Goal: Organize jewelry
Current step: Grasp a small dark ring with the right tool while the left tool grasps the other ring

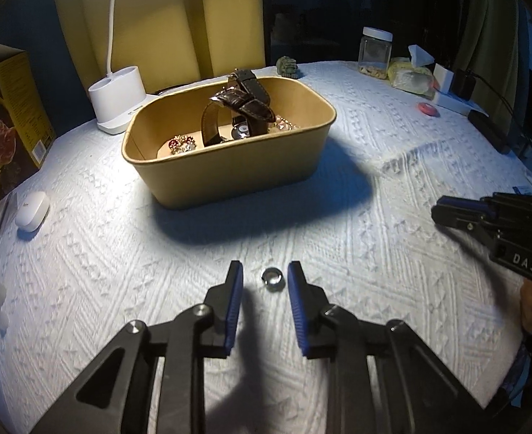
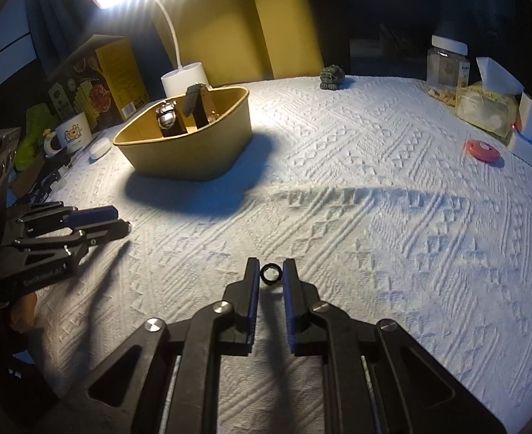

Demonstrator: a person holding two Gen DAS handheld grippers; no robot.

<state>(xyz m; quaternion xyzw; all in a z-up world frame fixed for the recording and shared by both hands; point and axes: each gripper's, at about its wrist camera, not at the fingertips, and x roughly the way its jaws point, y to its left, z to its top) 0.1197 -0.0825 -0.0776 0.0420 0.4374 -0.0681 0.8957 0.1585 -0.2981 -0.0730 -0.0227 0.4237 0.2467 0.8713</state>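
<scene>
My left gripper (image 1: pixel 265 276) is low over the white textured cloth (image 1: pixel 374 217), jaws apart w/ a silver ring (image 1: pixel 272 279) lying between the blue pads, nearer the right one; neither pad touches it. My right gripper (image 2: pixel 270 275) is open only a little, a dark ring (image 2: pixel 270 274) between its fingertips, close to both; can't tell if the pads actually touch it or if it's lifted off the cloth. Tan paper tub (image 1: pixel 229 177) sits well ahead of the left gripper, near the white lamp base (image 1: pixel 119 99). Inside it: brown watch straps (image 1: pixel 244 103) standing up, a watch face (image 2: pixel 167 119), red-stone earrings (image 1: pixel 181 143) at the left end. Clear jar (image 1: pixel 374 52) and tissue pack (image 1: pixel 412 72) at far right edge, white earbud case (image 1: pixel 32 211) at left.
</scene>
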